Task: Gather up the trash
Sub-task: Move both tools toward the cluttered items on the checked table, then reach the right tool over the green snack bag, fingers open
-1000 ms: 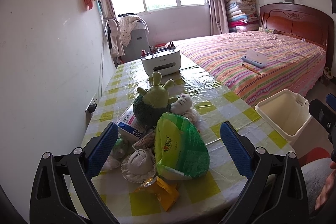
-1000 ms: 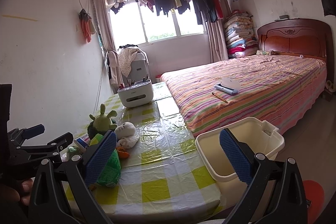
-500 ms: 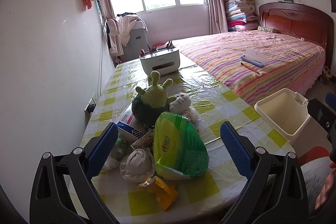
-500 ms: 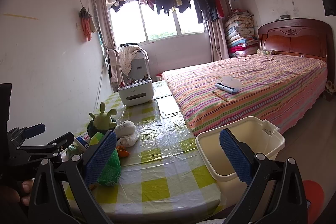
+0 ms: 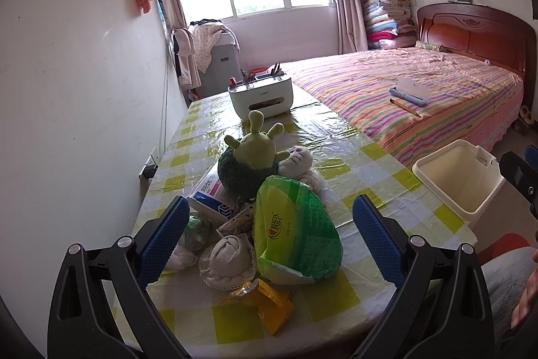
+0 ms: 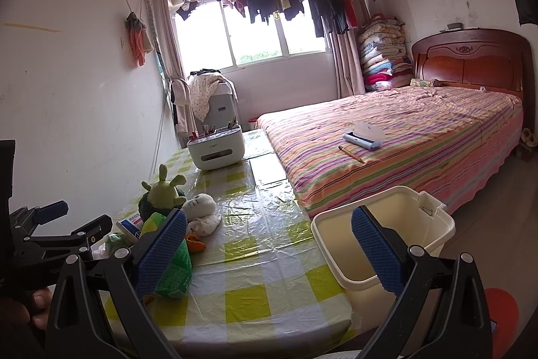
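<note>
**Both grippers wide open over a cluttered table, bin empty beside it**

The left gripper [image 5: 270, 232] hovers above the near end of the table [image 5: 339, 137], its jaws spread wide and holding nothing. Between its blue pads lies the heap of trash: a crumpled green plastic bag [image 5: 296, 238] with printed lettering, a yellow-orange wrapper [image 5: 262, 303] just in front of it at the table's near edge, a white wad on a lacy paper liner [image 5: 228, 259] touching the bag's left side, and a small printed packet [image 5: 237, 219] behind that. A blue-and-white box [image 5: 212, 194] lies tilted against a green plush toy [image 5: 250, 162], with a white plush toy [image 5: 297, 160] just beside it (the two toys touch).

The right gripper [image 6: 269, 253] is held off to the right, jaws equally wide and empty, looking over the bare checked tablecloth. A cream plastic bin [image 6: 383, 244] stands on the floor against the table's right edge, open and empty inside. A white organiser box [image 6: 217, 148] sits at the far end of the table, well apart from the heap. A striped bed [image 6: 420, 130] lies beyond.
</note>
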Action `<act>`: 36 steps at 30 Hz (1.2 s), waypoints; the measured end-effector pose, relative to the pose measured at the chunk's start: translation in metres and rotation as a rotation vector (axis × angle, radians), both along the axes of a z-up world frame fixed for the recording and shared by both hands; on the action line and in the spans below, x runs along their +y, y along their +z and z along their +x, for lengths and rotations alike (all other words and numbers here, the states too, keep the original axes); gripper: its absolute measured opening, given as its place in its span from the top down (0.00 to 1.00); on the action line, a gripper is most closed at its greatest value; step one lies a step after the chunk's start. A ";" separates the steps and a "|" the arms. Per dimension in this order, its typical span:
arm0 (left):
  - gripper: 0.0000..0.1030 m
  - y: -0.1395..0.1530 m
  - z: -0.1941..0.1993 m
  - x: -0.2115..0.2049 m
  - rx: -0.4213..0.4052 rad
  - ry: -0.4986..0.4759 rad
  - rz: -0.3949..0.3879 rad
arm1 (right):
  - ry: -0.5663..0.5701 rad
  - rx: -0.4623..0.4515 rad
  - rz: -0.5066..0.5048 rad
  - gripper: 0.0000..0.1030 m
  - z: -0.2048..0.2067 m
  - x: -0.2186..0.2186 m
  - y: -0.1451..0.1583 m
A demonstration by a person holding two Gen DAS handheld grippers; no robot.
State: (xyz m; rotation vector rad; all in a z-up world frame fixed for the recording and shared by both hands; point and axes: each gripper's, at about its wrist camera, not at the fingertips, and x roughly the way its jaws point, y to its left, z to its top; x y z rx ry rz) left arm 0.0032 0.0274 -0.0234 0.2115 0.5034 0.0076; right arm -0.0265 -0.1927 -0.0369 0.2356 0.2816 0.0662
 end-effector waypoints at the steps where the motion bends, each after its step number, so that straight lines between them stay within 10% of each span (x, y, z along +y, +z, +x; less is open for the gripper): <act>1: 0.07 -0.001 0.000 0.002 0.002 0.003 -0.001 | 0.000 0.000 -0.001 0.07 0.000 0.000 0.000; 36: 0.07 0.000 -0.004 0.076 0.023 0.135 -0.088 | 0.061 0.041 0.007 0.07 0.009 0.005 0.000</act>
